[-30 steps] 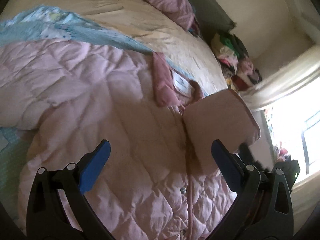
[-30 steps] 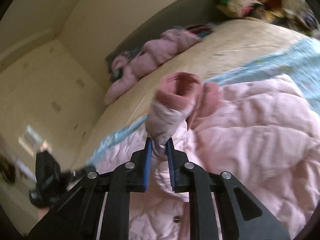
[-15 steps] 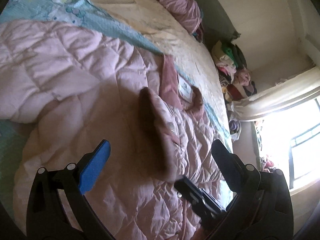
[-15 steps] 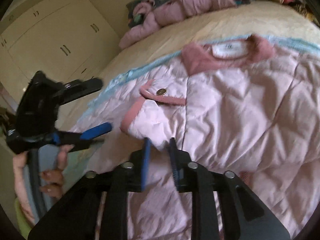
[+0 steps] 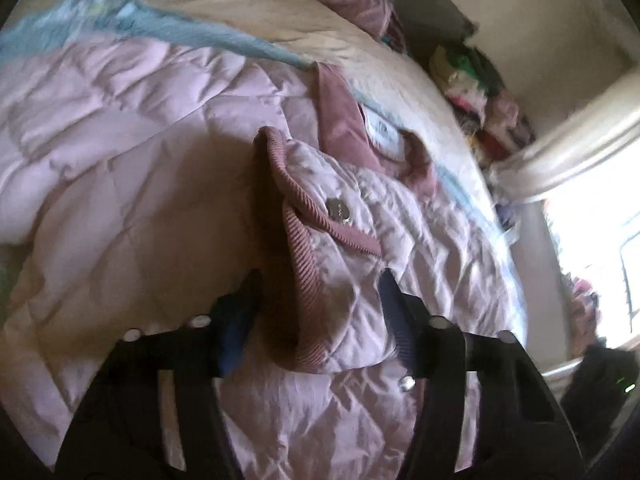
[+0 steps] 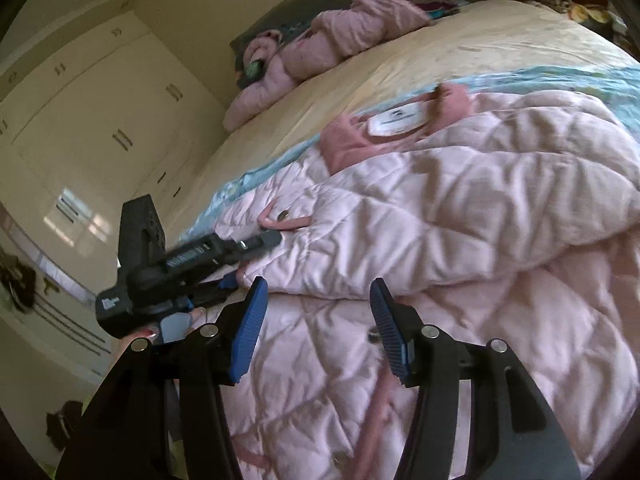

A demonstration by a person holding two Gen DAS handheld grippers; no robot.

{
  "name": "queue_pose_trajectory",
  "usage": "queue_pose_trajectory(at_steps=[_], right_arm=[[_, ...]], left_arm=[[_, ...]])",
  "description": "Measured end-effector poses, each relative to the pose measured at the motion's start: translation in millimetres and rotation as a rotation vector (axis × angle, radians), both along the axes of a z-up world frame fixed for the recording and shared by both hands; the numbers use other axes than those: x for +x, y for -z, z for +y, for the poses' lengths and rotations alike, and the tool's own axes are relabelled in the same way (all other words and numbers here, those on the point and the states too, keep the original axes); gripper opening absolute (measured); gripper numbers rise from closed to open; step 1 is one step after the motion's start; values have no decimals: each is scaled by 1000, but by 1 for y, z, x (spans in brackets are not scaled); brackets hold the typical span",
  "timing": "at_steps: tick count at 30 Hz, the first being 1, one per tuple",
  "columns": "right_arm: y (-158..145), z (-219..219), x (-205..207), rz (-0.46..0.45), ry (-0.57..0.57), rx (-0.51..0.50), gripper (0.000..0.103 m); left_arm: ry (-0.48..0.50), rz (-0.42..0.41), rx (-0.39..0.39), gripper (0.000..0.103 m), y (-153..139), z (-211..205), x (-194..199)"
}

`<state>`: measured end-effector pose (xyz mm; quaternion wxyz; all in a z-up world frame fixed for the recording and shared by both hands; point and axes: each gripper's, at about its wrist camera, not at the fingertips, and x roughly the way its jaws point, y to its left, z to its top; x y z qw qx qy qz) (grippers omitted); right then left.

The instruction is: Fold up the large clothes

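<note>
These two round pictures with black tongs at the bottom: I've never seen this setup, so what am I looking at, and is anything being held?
There is no robot here. A person holds a two-finger gripper in each hand, and each gripper carries a fisheye camera that looks out along its fingers, hence the round, bent pictures.

The left view shows the left gripper, its blue-padded fingers either side of the sleeve cuff of a pink quilted jacket. Motion blur hides whether they pinch it.

The right view shows the right gripper, open and holding nothing, above the same jacket. The black device at its left is the left gripper seen from outside.

The jacket lies on a bed, over a light blue blanket.
</note>
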<state>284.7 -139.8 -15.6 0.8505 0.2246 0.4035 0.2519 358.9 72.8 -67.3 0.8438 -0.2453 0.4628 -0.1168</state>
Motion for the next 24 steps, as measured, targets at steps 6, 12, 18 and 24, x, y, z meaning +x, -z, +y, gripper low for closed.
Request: queue_pose_trajectory(at_steps=[6,12,18,24], right_arm=[[-1,-45,-10,5,103,-33,53],[-4,-91,1,-1,257,-108,53],[-8,-110,33,-5,350,-199,53],[5,-105,75,31,343,-274,53]], left_arm=[[3,-120,101,6,-24,-5,-6],[-48,-274,212,6,-68,16,-20],[-62,-168,233,6,-36,24,-8],[-81,-112,206,6,-22,35,-9]])
